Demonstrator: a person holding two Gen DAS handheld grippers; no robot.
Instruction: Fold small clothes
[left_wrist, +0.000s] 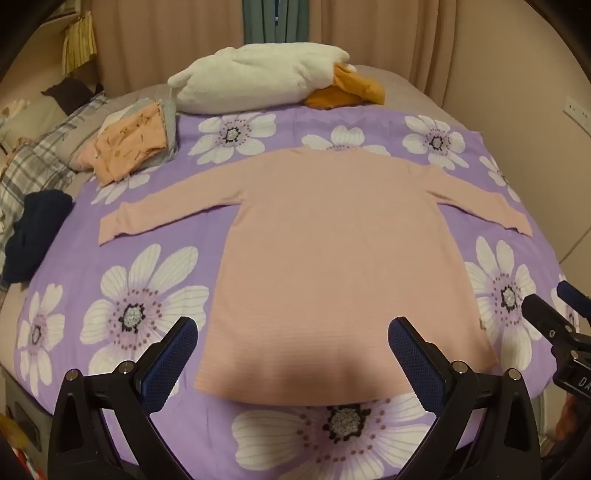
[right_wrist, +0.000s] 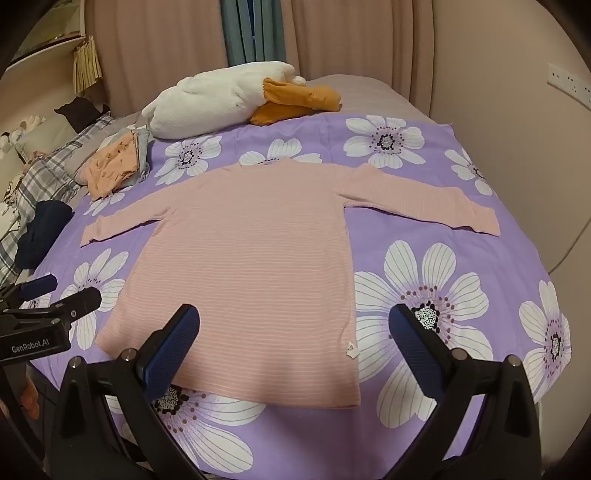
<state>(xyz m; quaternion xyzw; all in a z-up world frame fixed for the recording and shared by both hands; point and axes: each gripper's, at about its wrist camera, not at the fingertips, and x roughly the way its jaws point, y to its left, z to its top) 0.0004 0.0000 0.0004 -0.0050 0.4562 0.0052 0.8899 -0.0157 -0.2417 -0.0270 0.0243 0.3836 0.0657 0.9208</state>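
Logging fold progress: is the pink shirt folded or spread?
Spread: the pink shirt lies flat on the bedspread, both sleeves out sideways.

The long-sleeved top (left_wrist: 332, 258) lay flat on the flowered sheet (left_wrist: 155, 295), sleeves out to either side, hem nearest the cameras. Behind its collar sat the plush toy (left_wrist: 255, 81). Back left, a pile of folded clothes (left_wrist: 136, 144) rested at the sheet's edge, and a dark bundle (left_wrist: 37, 229) lay just off the sheet, further left.
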